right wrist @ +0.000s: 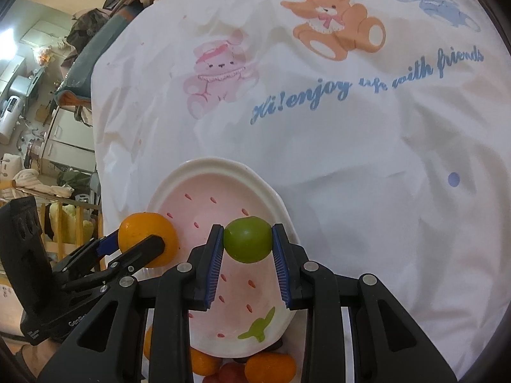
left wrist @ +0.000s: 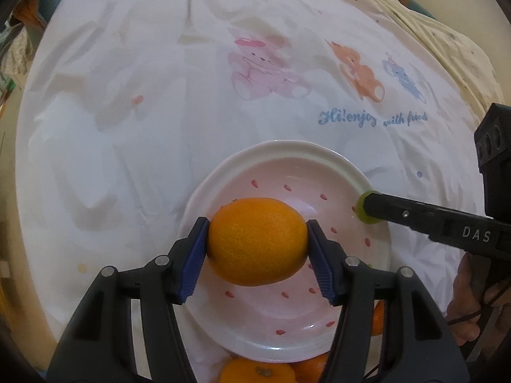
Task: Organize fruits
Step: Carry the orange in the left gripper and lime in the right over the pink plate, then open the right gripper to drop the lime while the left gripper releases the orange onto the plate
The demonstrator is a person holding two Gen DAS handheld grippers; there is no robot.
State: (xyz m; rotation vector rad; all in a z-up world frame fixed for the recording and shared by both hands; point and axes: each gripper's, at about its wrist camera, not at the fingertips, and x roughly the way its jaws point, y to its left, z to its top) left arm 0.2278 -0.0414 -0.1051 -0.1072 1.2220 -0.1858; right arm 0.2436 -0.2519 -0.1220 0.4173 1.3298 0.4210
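Above the plate [left wrist: 223, 172], an orange [left wrist: 257, 241] is held by the left gripper [left wrist: 257, 249], its blue-padded fingers [left wrist: 193, 263] clamped on the fruit's two sides. The plate, white-rimmed and pink with small red marks, rests on a white sheet [left wrist: 143, 95] printed with cartoon bears and blue script. At the plate's right rim, the right gripper [left wrist: 367, 212] is seen from the side, its black finger ending at a small green fruit [left wrist: 361, 206]. More oranges [left wrist: 257, 371] lie on the sheet just beyond the plate's near edge, partly hidden by the gripper body.

From the right wrist view, the right gripper [right wrist: 247, 244] is shown with both fingers [right wrist: 215, 265] clamped on the round green fruit [right wrist: 247, 239], which is held over the plate [right wrist: 223, 164]. A green leaf motif is painted on the plate's near side. To the left, the left gripper [right wrist: 140, 244] is visible with the orange [right wrist: 148, 239] gripped at the plate's left rim. Below the plate, further oranges [right wrist: 270, 367] and a dark red fruit [right wrist: 230, 371] are seen on the sheet [right wrist: 351, 191]. Household clutter fills the left background.
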